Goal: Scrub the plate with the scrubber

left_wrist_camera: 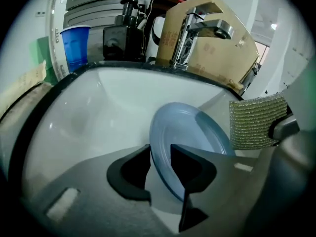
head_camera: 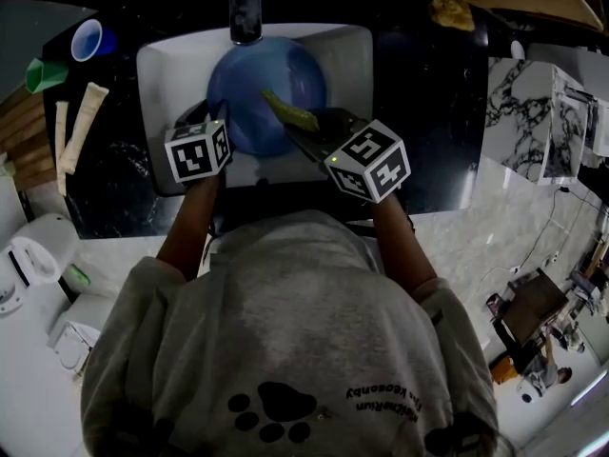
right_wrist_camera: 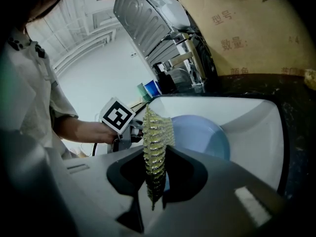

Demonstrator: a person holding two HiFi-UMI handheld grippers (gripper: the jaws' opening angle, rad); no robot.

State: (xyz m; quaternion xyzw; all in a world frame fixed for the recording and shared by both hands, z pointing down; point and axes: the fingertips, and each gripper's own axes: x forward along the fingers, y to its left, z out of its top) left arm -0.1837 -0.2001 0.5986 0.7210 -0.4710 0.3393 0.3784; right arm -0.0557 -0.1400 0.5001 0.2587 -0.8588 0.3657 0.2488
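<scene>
A blue plate (head_camera: 257,93) sits in the white sink (head_camera: 162,74), below the tap (head_camera: 245,12) and tilted up at its near edge. The left gripper (left_wrist_camera: 160,167) reaches in from the near left. Its jaws stand apart with the plate's near rim between them, and the pads do not clearly press on it. The right gripper (right_wrist_camera: 155,177) comes in from the near right, its jaws pinching a green-gold mesh scrubber (right_wrist_camera: 157,137) that stands on edge between them. In the head view the scrubber's far end lies over the plate's right part; I cannot tell whether it touches. A blue cup (head_camera: 88,39) stands on the dark table (head_camera: 419,112) left of the sink, well away from the plate.
</scene>
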